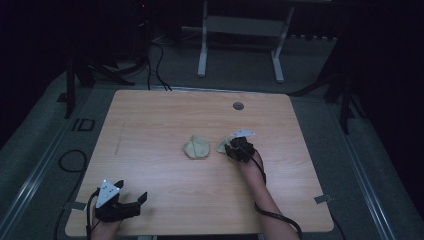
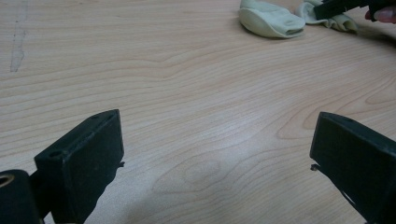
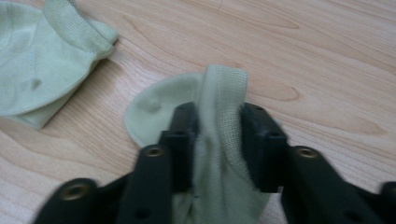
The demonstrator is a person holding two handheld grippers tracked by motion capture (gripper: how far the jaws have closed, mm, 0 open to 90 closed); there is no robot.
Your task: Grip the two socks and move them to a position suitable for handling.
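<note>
Two pale green socks lie near the middle of the wooden table (image 1: 165, 120). One sock (image 1: 196, 147) (image 3: 37, 60) lies loose and folded. The other sock (image 1: 221, 146) (image 3: 224, 84) is bunched at its ribbed cuff between the jaws of my right gripper (image 1: 235, 148) (image 3: 218, 116), which is shut on it low over the table. My left gripper (image 1: 132, 191) (image 2: 215, 140) rests near the table's front left corner, its jaws wide open with only bare wood between them. In the left gripper view both socks (image 2: 271, 21) (image 2: 338, 22) lie far off, with the right gripper (image 2: 336, 7) on the farther one.
A round cable hole (image 1: 238, 106) sits near the table's far edge. Beyond the table stand a white frame (image 1: 240, 40) and dark stands on a grey carpet. A faint scuff line (image 1: 120, 137) marks the wood at the left.
</note>
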